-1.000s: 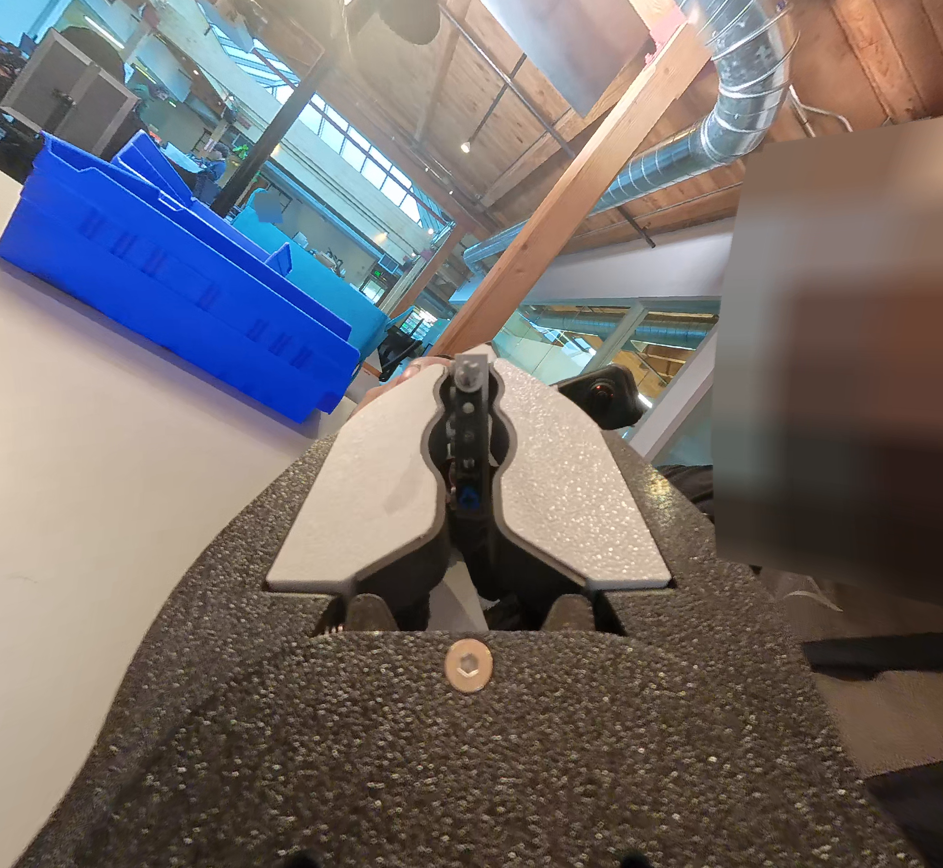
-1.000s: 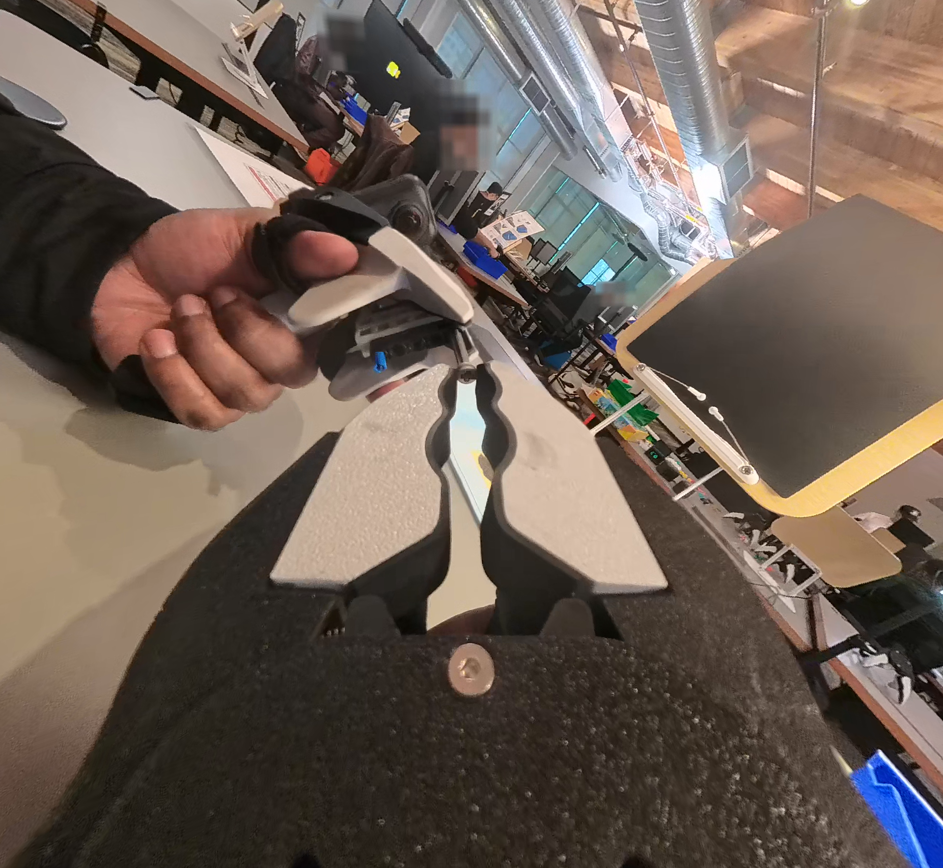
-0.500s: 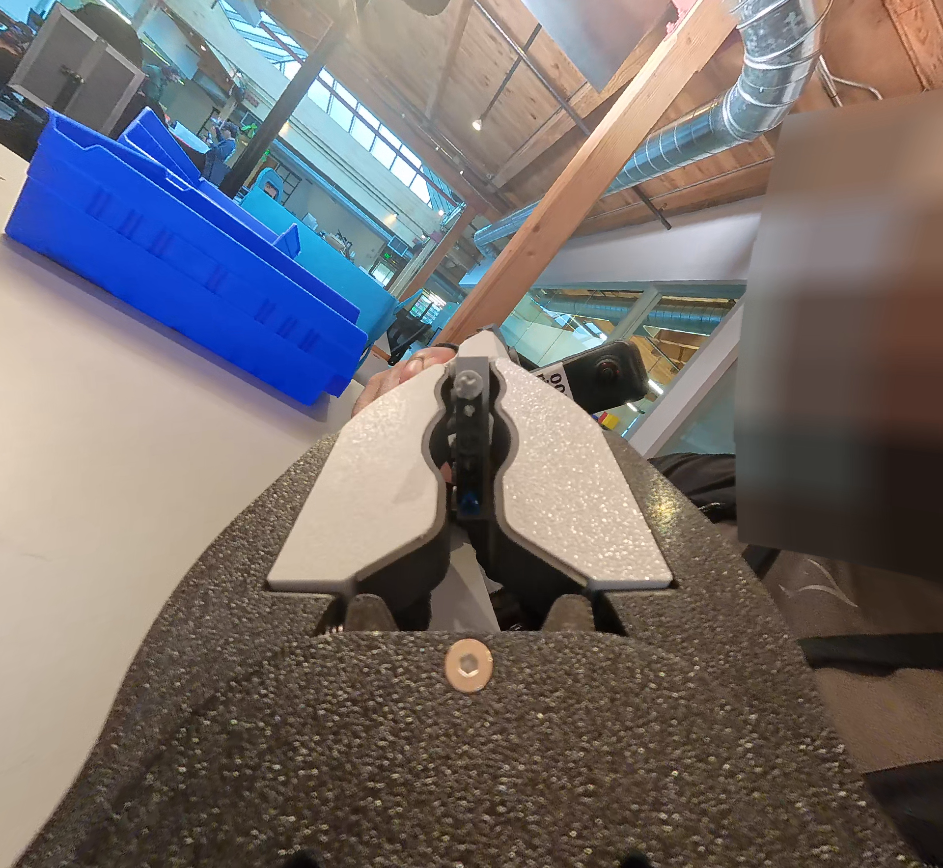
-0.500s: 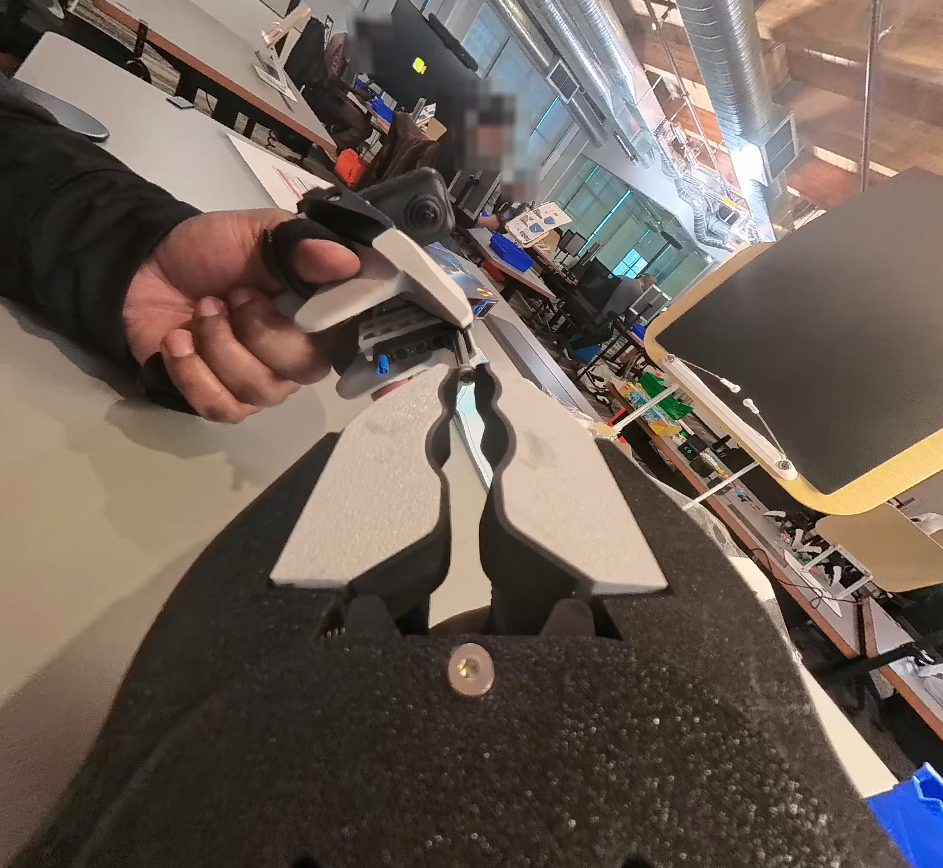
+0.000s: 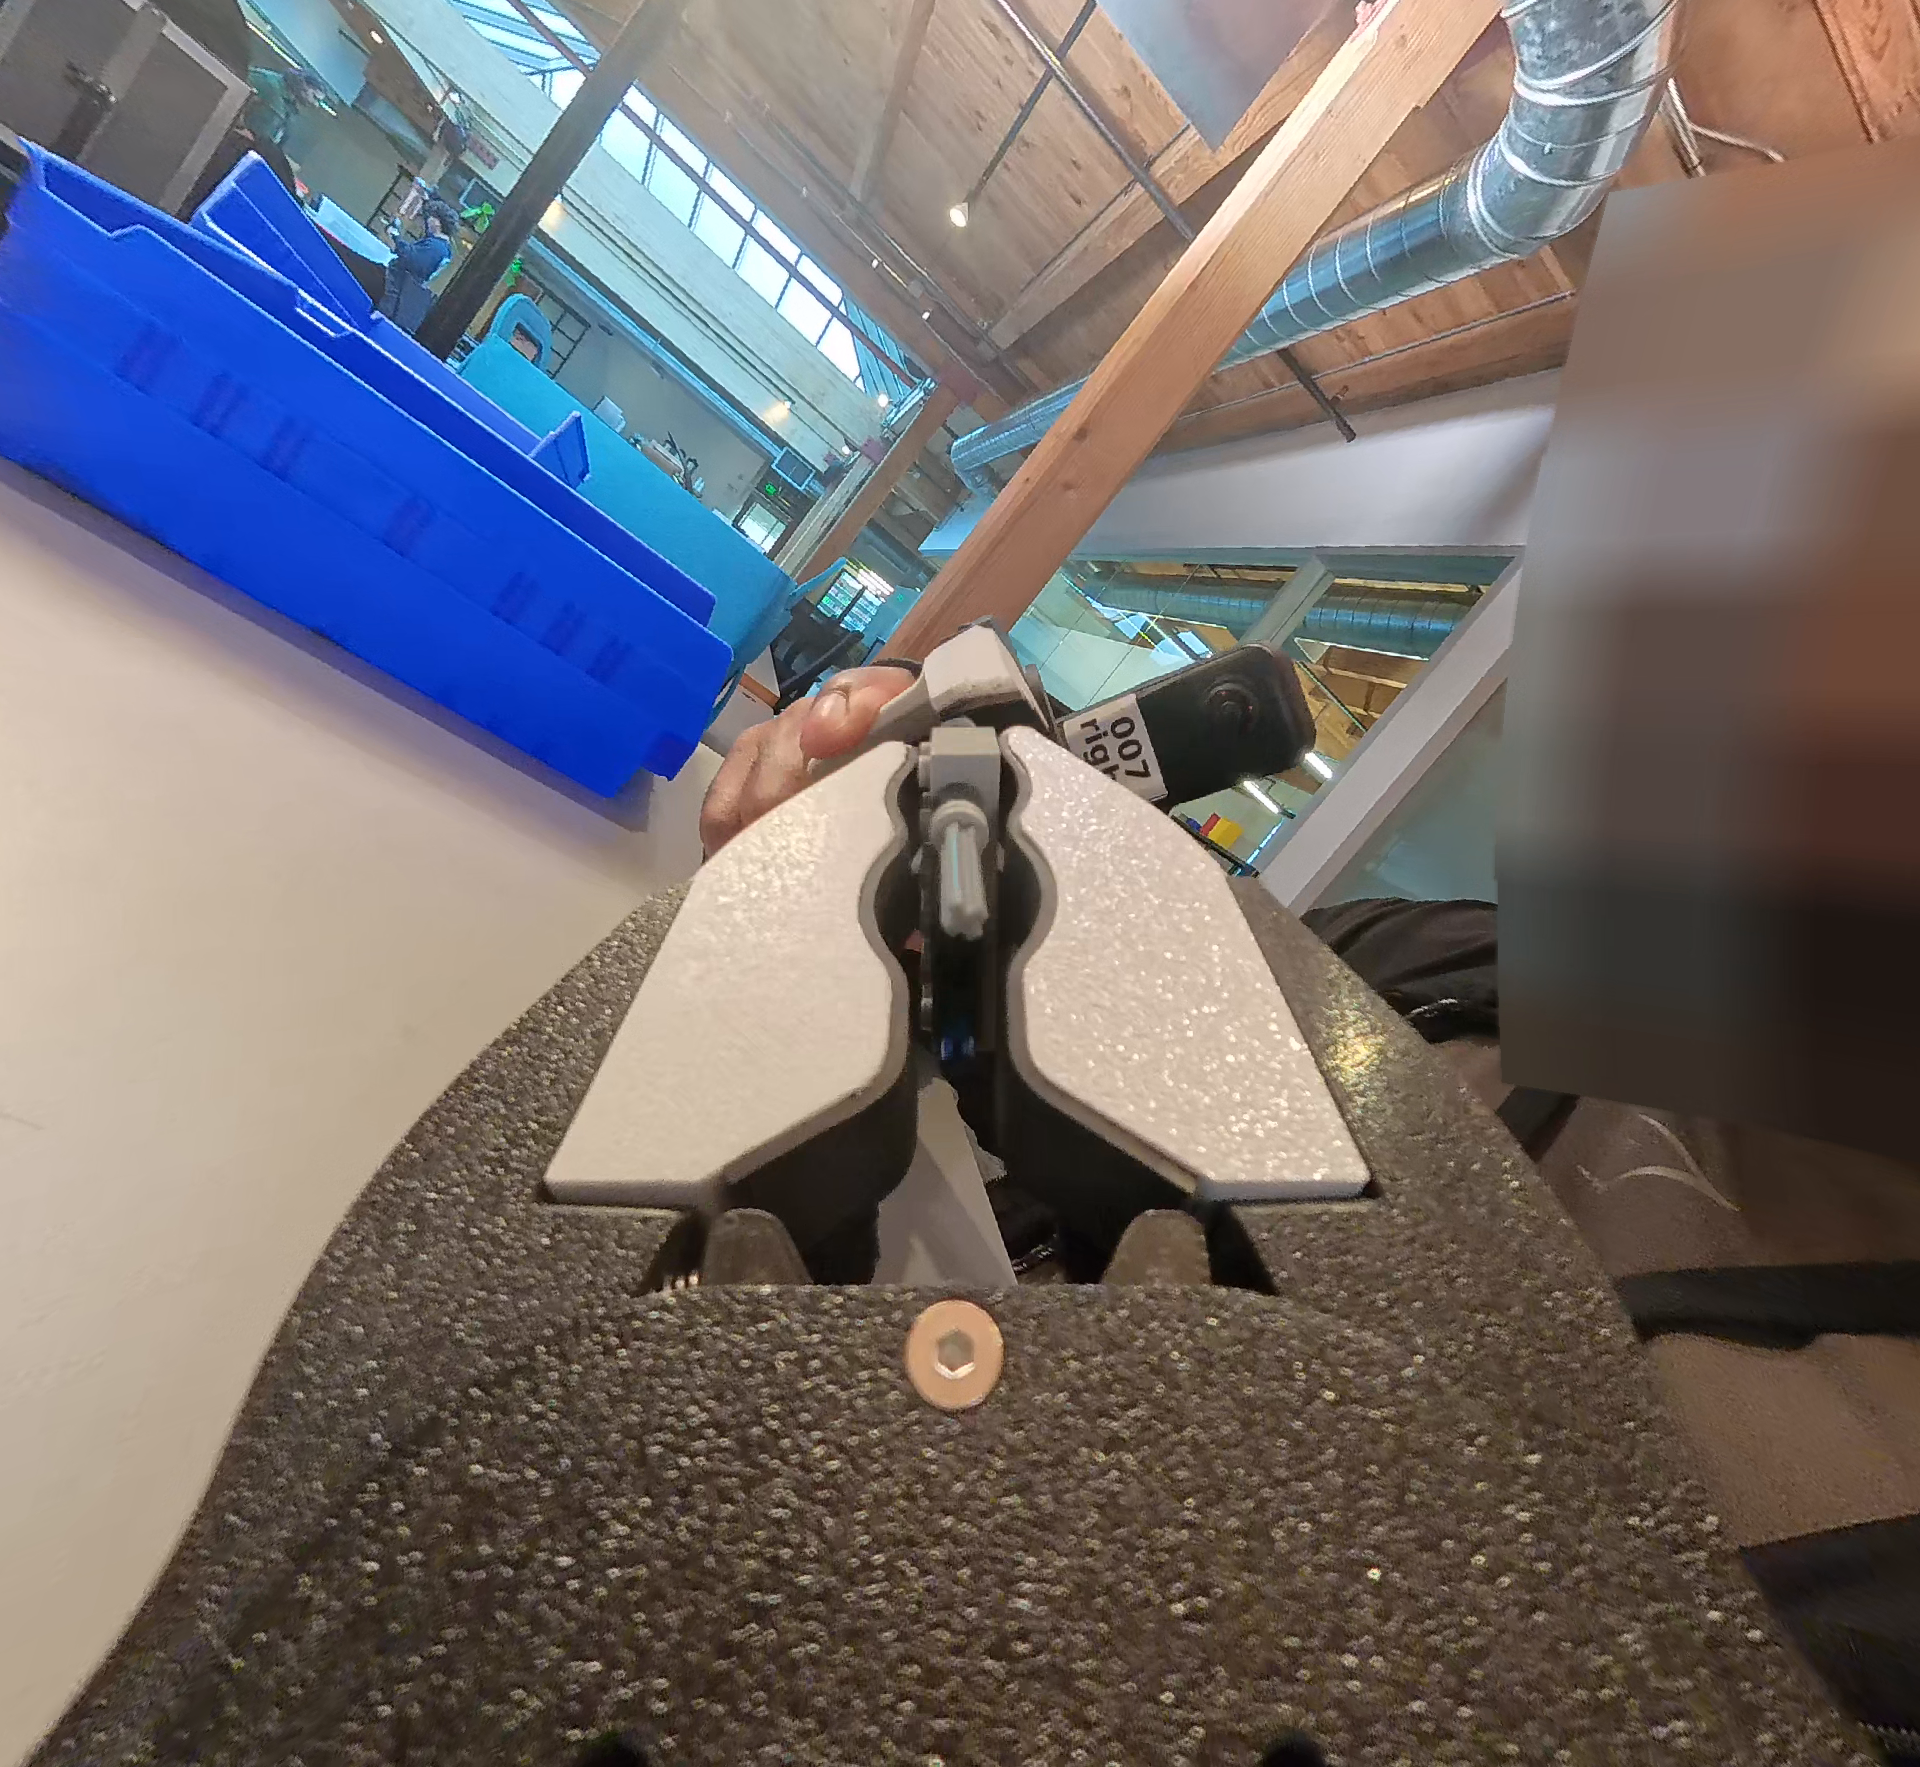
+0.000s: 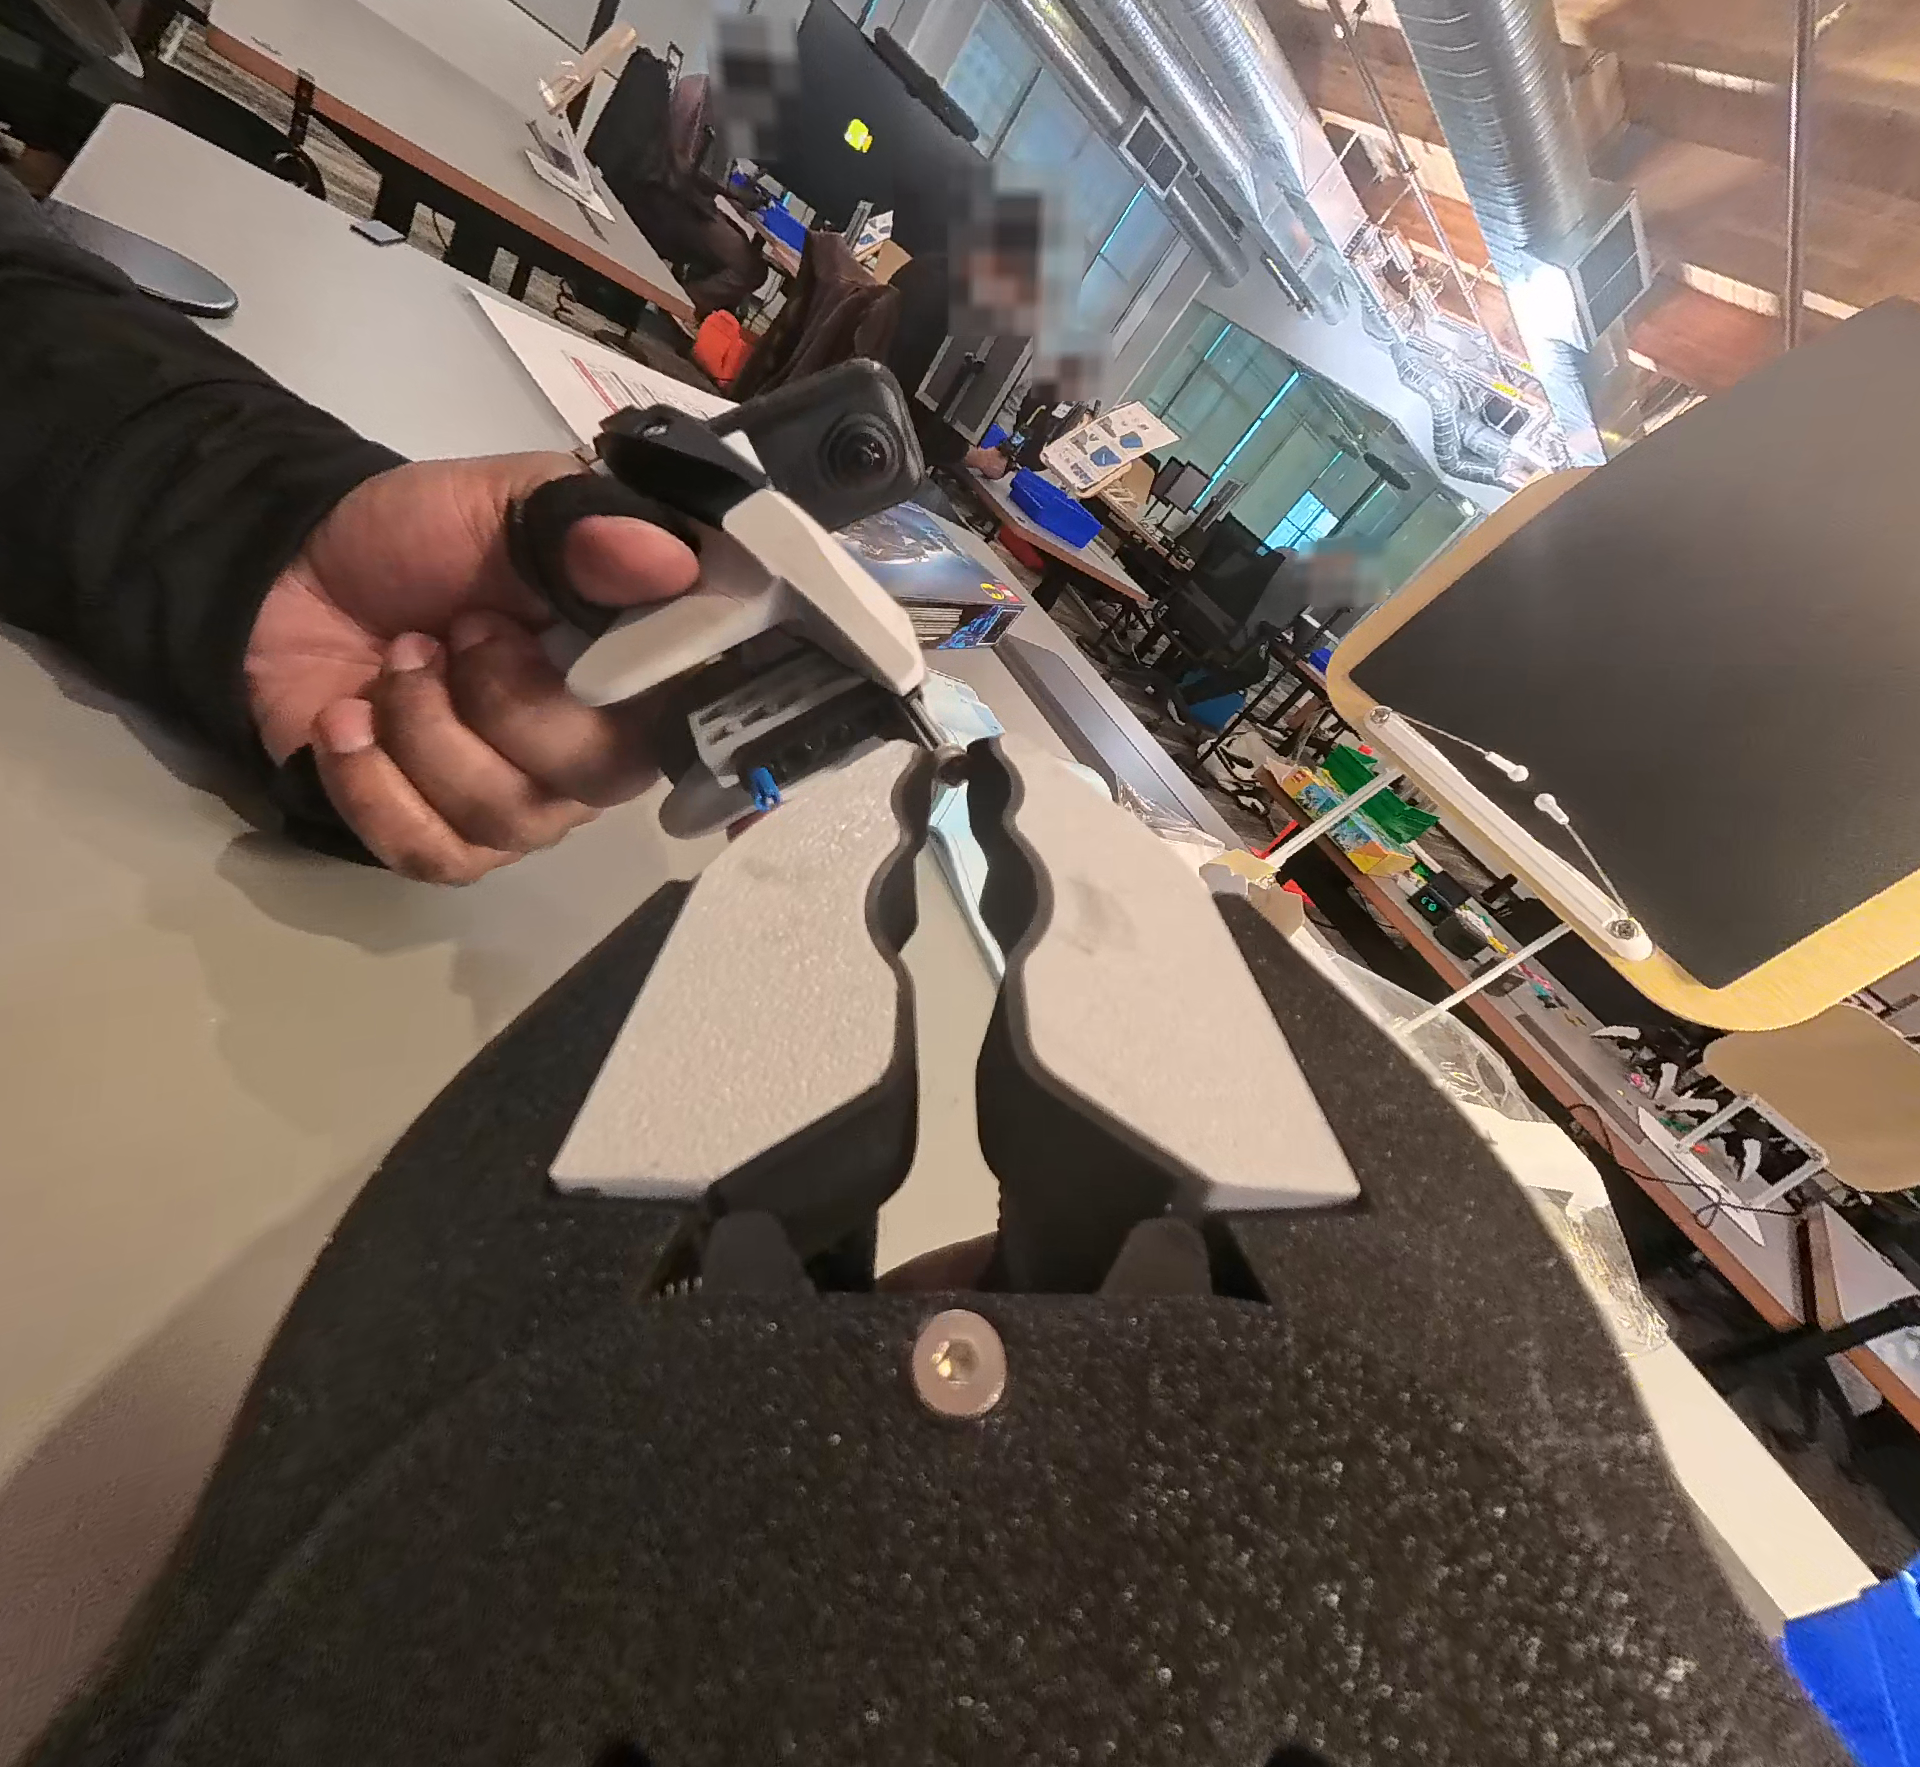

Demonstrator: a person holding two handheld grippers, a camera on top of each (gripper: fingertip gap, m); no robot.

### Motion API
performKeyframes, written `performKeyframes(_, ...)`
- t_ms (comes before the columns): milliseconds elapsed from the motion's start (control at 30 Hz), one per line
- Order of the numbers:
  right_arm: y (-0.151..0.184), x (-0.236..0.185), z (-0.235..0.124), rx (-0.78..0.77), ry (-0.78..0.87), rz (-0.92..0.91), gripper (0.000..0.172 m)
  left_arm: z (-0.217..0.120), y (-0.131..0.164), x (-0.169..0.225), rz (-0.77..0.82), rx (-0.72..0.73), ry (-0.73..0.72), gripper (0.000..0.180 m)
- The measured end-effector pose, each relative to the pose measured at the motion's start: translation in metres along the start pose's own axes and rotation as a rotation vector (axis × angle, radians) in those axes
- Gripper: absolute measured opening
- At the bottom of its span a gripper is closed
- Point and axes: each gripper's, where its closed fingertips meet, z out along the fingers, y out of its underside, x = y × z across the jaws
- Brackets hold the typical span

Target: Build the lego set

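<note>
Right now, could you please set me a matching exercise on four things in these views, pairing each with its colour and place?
1. bin
2. duct
3. brick assembly
4. sleeve

A. silver, up by the ceiling
B. black, on the person's arm
C. blue, on the table
D. grey and black, between the fingers of the left gripper

Pairs: 1-C, 2-A, 3-D, 4-B

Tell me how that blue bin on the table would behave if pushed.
The blue bin has ribbed moulded walls, so probably stiff. Low, long and flat on the smooth table, it would likely slide, not tip. Contents hidden, so weight unclear.
</note>
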Motion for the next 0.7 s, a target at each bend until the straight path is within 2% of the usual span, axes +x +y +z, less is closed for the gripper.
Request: performKeyframes(700, 0.0045, -0.0081, 0.0002, -0.016, -0.070, 0.047, 0.007, -0.0014, 0.0045, -0.0012, -0.028, -0.033, 0.017, 0.012)
